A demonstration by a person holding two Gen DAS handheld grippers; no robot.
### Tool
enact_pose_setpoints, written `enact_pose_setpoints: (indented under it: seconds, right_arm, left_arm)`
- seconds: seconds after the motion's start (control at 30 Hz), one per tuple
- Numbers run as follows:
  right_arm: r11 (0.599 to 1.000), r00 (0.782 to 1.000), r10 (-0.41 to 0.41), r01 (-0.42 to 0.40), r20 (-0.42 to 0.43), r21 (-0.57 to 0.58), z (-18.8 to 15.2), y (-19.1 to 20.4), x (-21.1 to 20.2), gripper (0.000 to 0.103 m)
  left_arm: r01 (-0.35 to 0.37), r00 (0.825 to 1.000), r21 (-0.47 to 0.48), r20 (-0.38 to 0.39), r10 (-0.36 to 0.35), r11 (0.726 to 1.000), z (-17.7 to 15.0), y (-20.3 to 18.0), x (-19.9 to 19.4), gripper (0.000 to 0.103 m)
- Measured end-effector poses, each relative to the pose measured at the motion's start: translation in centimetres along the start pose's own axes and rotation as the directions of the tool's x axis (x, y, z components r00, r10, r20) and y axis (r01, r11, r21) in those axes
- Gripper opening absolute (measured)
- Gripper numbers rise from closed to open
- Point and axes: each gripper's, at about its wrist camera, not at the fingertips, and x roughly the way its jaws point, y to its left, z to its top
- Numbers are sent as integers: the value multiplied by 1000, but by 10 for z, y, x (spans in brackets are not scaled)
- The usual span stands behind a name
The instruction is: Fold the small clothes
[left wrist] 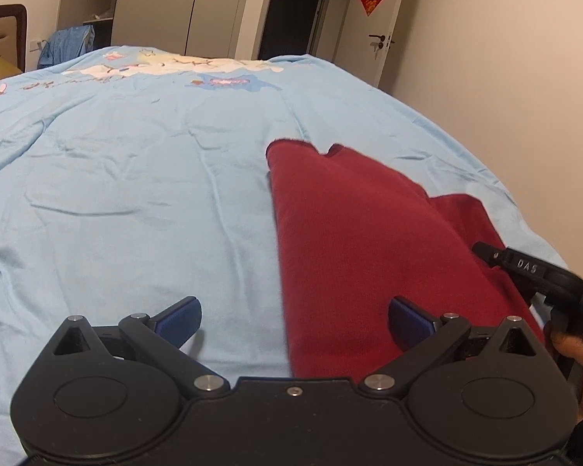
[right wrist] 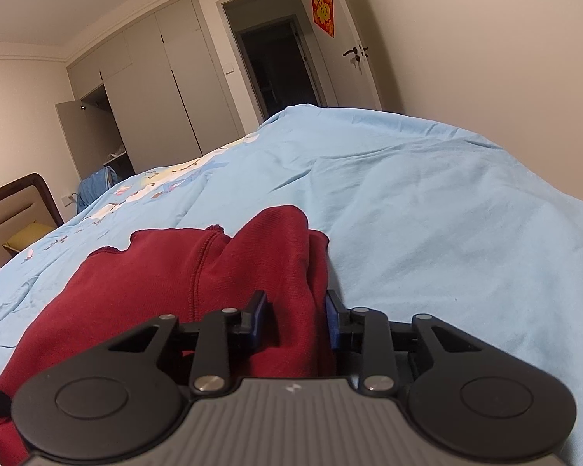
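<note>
A dark red garment point(left wrist: 349, 233) lies on the light blue bed cover point(left wrist: 136, 178), right of the middle in the left wrist view. My left gripper point(left wrist: 294, 320) hovers open at its near left edge: one blue pad over the bare cover, the other over the red cloth, nothing held. In the right wrist view the red garment point(right wrist: 167, 283) is bunched up, and my right gripper point(right wrist: 295, 314) is shut on a raised fold of it. Seen from the left wrist view, the right gripper point(left wrist: 524, 268) reaches in at the garment's right side, with a hand point(left wrist: 571, 345) behind it.
The bed cover point(right wrist: 447, 233) spreads wide on all sides, with a cartoon print point(left wrist: 155, 66) at the far end. Beyond stand a wardrobe point(right wrist: 167, 89), a dark doorway point(right wrist: 276, 66), a door point(right wrist: 353, 54) and a headboard point(right wrist: 15, 209) at the left. A wall point(left wrist: 505, 97) runs along the right.
</note>
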Motion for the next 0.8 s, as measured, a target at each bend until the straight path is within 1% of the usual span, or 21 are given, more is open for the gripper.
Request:
enact_pose_setpoints:
  seconds: [0.1, 0.23, 0.3, 0.37, 0.43, 0.47, 0.5, 0.53, 0.57, 0.63, 0.7, 0.8]
  right_arm:
    - [1000, 1000, 2, -2, 1, 3, 0, -1, -1, 34]
    - [1000, 1000, 3, -3, 2, 4, -1, -1, -1, 35]
    - [1000, 1000, 2, -2, 4, 1, -1, -1, -1, 35]
    - [1000, 1000, 3, -3, 6, 1, -1, -1, -1, 35]
    - [1000, 1000, 4, -4, 7, 3, -2, -2, -1, 35]
    - [1000, 1000, 5, -5, 8, 4, -2, -2, -1, 35]
    - [1000, 1000, 6, -6, 9, 6, -2, -2, -1, 35]
    - [1000, 1000, 7, -7, 9, 7, -2, -3, -1, 35]
    - [1000, 1000, 8, -8, 10, 8, -2, -3, -1, 35]
    - [1000, 1000, 9, -9, 11, 10, -3, -3, -1, 35]
    - [1000, 1000, 8, -8, 11, 10, -3, -3, -1, 35]
    - [1000, 1000, 8, -8, 11, 10, -3, -3, -1, 35]
  left_arm:
    - [26, 1000, 21, 16, -26, 999, 11, -3, 5, 102]
    - [25, 999, 49, 37, -27, 998, 30, -3, 23, 102]
    - [22, 1000, 28, 20, -23, 999, 39, 4, 35, 102]
    - [59, 998, -26, -12, -60, 998, 46, 16, 45, 102]
    - [138, 989, -72, -42, -142, 988, 50, 26, 53, 93]
    - [175, 982, -87, -57, -181, 981, 51, 29, 57, 91]
    - [201, 975, -98, -79, -209, 975, 51, 32, 62, 88]
    - [220, 967, -110, -102, -231, 969, 49, 34, 68, 83]
    - [234, 962, -122, -116, -248, 964, 47, 36, 72, 81]
    - [254, 955, -139, -122, -272, 957, 43, 38, 79, 75]
    - [262, 951, -145, -128, -280, 954, 41, 38, 83, 69]
    - [254, 952, -140, -137, -272, 957, 38, 34, 87, 63]
